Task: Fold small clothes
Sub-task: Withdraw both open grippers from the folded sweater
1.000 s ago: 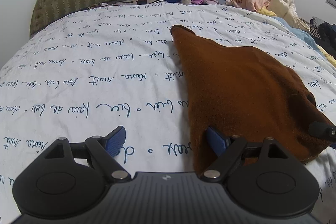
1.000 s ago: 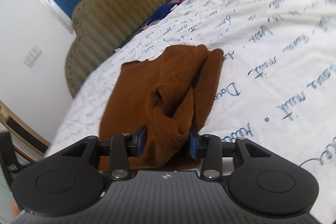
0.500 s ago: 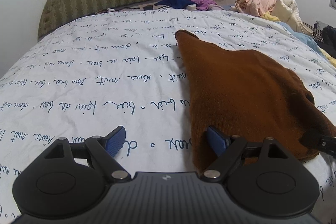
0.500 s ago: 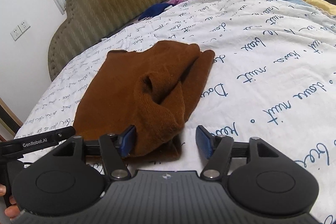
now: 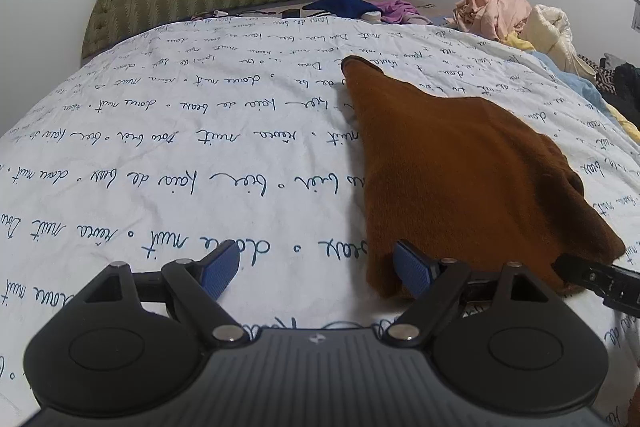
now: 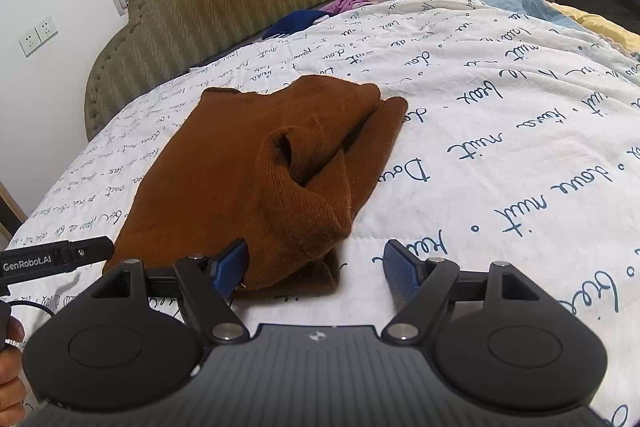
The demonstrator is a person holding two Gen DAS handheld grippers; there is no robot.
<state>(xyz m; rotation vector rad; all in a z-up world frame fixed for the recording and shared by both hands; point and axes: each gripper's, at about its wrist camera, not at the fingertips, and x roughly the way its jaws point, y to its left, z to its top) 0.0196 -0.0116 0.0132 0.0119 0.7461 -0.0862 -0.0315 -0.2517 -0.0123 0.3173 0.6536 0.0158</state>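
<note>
The brown sweater (image 6: 256,167) lies on the white bedspread (image 5: 160,155), one sleeve folded across its top. The right gripper (image 6: 316,267) is opening, the sleeve's end lying loose between its jaws. The left gripper (image 5: 316,267) hangs wide apart over the sweater's near corner, gripping nothing.

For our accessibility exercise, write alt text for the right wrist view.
A rust-brown knitted garment lies loosely folded on a white bedspread printed with blue handwriting. The right gripper is opening, its blue pads no longer pressing the near fold.
</note>
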